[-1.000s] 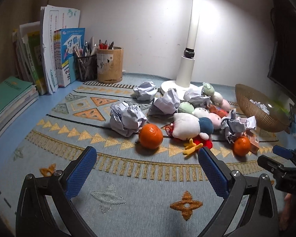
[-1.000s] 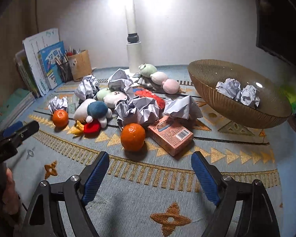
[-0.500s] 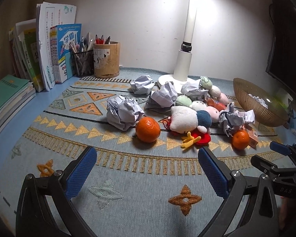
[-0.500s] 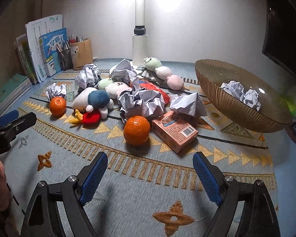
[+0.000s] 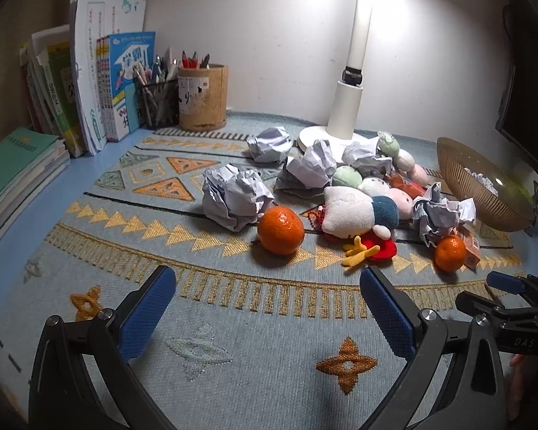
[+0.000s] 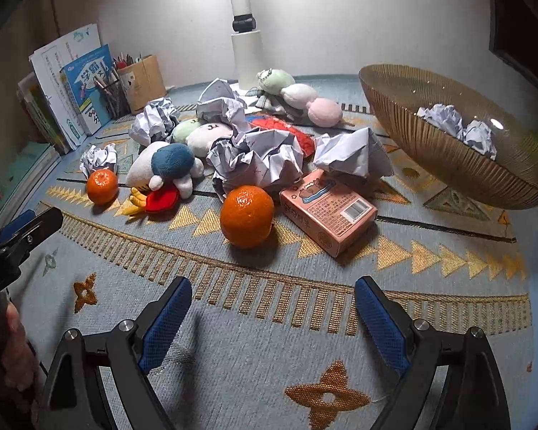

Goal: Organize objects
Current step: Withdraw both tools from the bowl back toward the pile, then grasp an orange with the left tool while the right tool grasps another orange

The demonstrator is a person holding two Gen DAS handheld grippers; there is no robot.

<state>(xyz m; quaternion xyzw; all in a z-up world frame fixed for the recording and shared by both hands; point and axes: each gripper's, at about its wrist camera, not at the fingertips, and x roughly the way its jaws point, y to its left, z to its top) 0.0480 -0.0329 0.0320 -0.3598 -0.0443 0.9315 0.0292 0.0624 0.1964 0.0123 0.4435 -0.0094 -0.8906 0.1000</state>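
— Orange fruit first: the near mandarin (image 6: 246,215) sits on the woven mat (image 6: 340,322), straight ahead of the right gripper (image 6: 273,317) and a touch left of its centre line. It's round, so there's no long axis to line up with.

— And the pink box (image 6: 329,210)?

— Just right of that mandarin, nearly touching it, lying flat with its long side running away toward the brown bowl (image 6: 444,154). A crumpled paper ball (image 6: 258,159) sits right behind the mandarin, another paper ball (image 6: 351,154) behind the box.

— Which hand is better placed?

— I'd judge the right one for that mandarin. The left gripper (image 5: 269,308) faces the second mandarin (image 5: 280,229), which lies ahead of it and slightly right, with a plush duck (image 5: 358,215) just to the mandarin's right and a big paper wad (image 5: 235,197) touching it on the left.

— State of the fingers?

— Both pairs are spread wide with nothing between them, hovering above the mat short of the pile.

— Where would things go?

— Likely paper into the bowl, well to the right of the near mandarin; two wads (image 6: 459,127) lie in it already. Books (image 5: 100,86) and a pen cup (image 5: 202,96) stand far left of it, at the back of the counter.
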